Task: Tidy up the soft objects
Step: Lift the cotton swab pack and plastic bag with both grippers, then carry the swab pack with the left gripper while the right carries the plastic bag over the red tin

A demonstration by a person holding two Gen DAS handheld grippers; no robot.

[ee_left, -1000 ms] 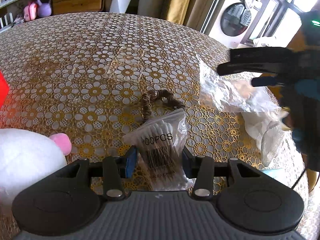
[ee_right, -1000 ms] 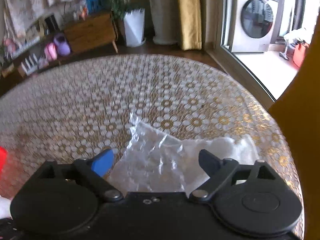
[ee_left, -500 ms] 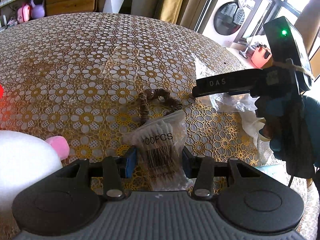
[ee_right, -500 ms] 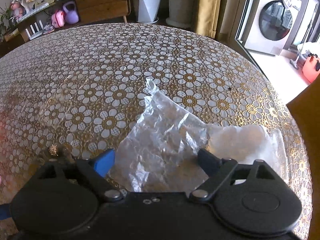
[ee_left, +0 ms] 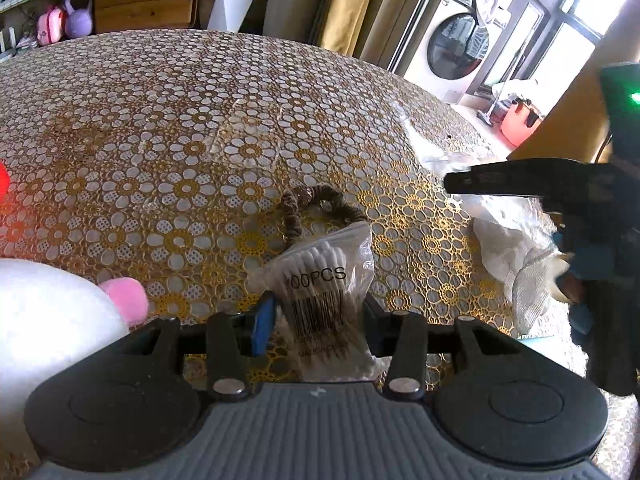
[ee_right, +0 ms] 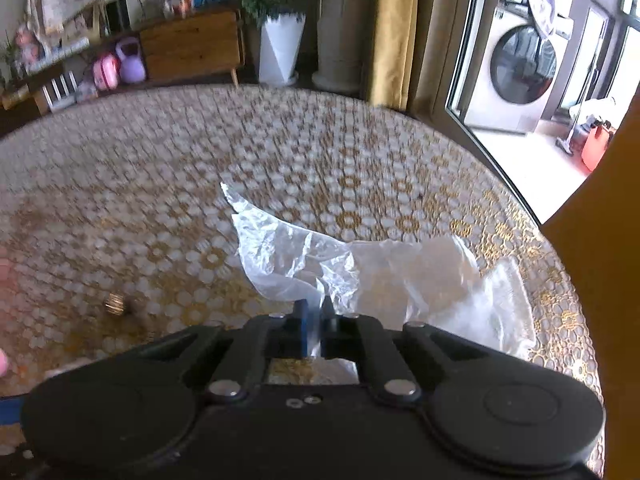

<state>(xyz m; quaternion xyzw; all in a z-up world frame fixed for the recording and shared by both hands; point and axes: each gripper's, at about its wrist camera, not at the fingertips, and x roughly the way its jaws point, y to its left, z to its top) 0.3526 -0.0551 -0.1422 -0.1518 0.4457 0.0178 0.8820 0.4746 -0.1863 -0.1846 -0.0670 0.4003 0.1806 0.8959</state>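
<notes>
Gold-and-white floral lace cloth point(ee_left: 168, 128) covered the round table, with a washing machine point(ee_right: 520, 68) and a white planter point(ee_right: 282, 46) in the room beyond it. Since half a second earlier the right gripper point(ee_right: 316, 320) had snapped its jaws together, and they were now pinched on the near edge of the crumpled clear plastic bag point(ee_right: 360, 264), which bunched up ahead of its fingers. It pointed steeply down at the table. The left gripper point(ee_left: 320, 316) had stayed put, also tilted downward, its jaws part-way closed and clamped on the clear packet of white cotton swabs point(ee_left: 324, 280), printed "00PCS" above a barcode. A brown fabric hair scrunchie point(ee_left: 316, 208) lay just ahead of that packet, and a white plush toy with a pink ear point(ee_left: 60, 312) sat to the left gripper's left.
</notes>
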